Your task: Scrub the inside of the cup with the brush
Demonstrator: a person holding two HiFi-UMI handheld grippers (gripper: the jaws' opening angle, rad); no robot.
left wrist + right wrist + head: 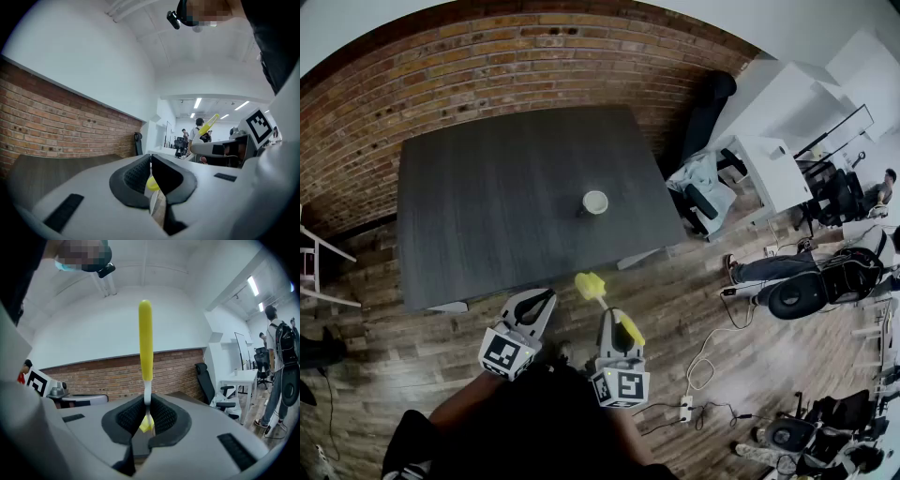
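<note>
left gripper [541,297]: low at 6 o'clock off the near table edge, over the wood floor [441,347], nose aimed toward 1 o'clock; jaws clenched on nothing, pads together.
right gripper [607,317]: just beside the left one on its 3 o'clock side, aimed 12 o'clock; my forearms run back to 6 o'clock under both.
right grip: clamped on the brush [589,284], pads on the thin white stem.
brush pose: yellow head sticks out past my jaw tips toward 11 o'clock; yellow handle slants back over the gripper body. In the right gripper view the handle stands straight up at 12 o'clock.
cup [595,202]: white, upright on the dark table [487,206], right half, at 12 o'clock from my grippers, well apart from the brush.
path to cup: bare table top between.
brick wall [487,66]: along the table's far side, 10 to 12 o'clock.
office chair [705,112]: black, at the table's 2 o'clock corner.
white desks [787,141]: 2 o'clock, past the chair.
person [769,267]: on the floor at 3 o'clock, legs out.
power strip [684,408]: floor, 4 o'clock, white cable looping off it.
</note>
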